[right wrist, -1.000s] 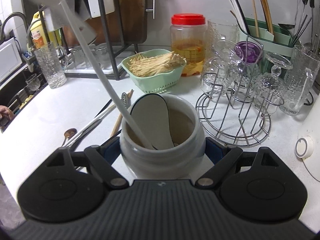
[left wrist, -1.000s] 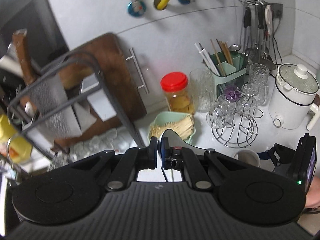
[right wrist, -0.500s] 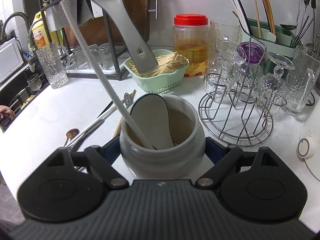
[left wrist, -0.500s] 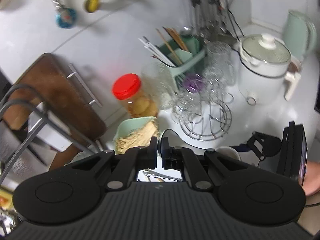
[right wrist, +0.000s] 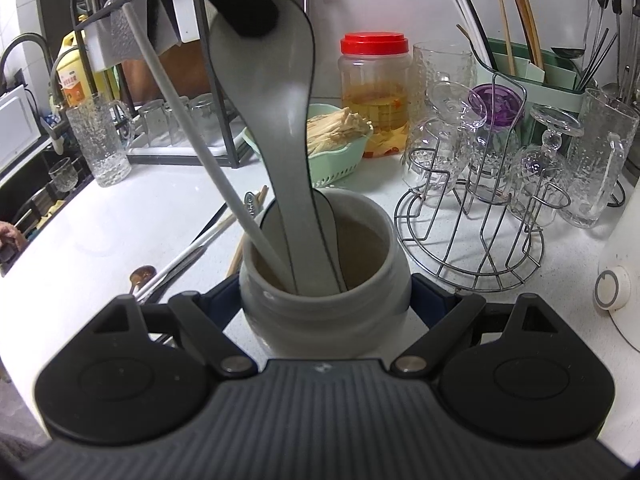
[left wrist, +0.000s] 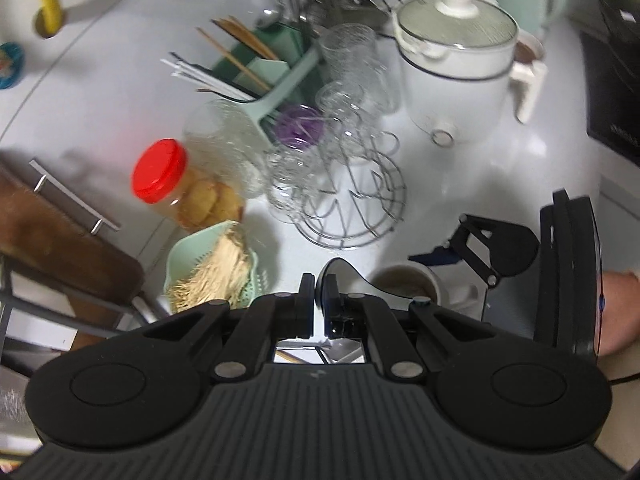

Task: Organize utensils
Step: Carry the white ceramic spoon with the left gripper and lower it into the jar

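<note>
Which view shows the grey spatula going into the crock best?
The right wrist view: the grey spatula shows nearly full length, handle end inside the crock, blade pinched by the left claw. The left wrist view shows only its blade edge past the claw.

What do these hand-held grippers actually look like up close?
Each hand-held gripper, left and right, is matte black plastic: a ribbed body, two round discs, and angled link arms with silver pivot pins. The right one has blue finger pads.

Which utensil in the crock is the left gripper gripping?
The wide grey spoon, pinched at its broad end by the left gripper, handle down in the crock. The thin white stick beside it leans free.
</note>
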{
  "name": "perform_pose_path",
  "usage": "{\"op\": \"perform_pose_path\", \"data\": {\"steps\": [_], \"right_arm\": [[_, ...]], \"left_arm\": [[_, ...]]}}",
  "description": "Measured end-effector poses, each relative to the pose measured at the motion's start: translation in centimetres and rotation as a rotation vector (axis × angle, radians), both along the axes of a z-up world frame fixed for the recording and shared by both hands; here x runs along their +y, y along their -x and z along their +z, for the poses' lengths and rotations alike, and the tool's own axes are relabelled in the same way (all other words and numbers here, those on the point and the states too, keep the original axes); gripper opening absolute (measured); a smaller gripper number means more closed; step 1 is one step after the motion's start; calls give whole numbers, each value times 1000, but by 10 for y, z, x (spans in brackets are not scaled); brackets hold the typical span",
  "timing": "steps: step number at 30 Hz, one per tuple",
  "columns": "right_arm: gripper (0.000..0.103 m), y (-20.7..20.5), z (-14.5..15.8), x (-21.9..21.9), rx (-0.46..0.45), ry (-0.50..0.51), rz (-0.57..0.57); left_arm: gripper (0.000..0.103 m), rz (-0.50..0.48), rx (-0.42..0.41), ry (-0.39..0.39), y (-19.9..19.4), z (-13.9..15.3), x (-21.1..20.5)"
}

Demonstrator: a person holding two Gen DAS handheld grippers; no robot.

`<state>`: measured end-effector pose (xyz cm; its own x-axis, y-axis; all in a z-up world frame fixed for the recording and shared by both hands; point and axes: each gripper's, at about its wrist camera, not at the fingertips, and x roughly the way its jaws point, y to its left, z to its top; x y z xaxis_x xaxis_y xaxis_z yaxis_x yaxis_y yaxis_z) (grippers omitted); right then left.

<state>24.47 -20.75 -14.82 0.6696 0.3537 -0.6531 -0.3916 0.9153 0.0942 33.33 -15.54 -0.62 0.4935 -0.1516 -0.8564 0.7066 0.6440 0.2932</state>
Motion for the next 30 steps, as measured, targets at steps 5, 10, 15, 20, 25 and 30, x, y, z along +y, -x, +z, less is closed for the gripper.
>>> {"op": "perform_pose_path", "data": {"steps": [5, 10, 15, 20, 25, 30], "right_arm": [[90, 1, 0, 0, -4, -2, -5], [90, 1, -1, 0, -5, -1, -4], [91, 1, -1, 0, -7, 0, -2], [91, 1, 0, 0, -10, -2, 4], [91, 2, -1, -1, -17, -3, 10], [91, 3, -1, -1, -23, -5, 16]], "left_arm": [[5, -68, 35, -55, 0, -13, -12], [5, -96, 75, -79, -4, -21, -18], [6, -134, 118, -105, -6, -31, -27], [6, -169, 152, -133, -6, -42, -38], [7, -188, 192, -145, -10, -51, -46], [8, -196, 231, -156, -13, -61, -50]]}}
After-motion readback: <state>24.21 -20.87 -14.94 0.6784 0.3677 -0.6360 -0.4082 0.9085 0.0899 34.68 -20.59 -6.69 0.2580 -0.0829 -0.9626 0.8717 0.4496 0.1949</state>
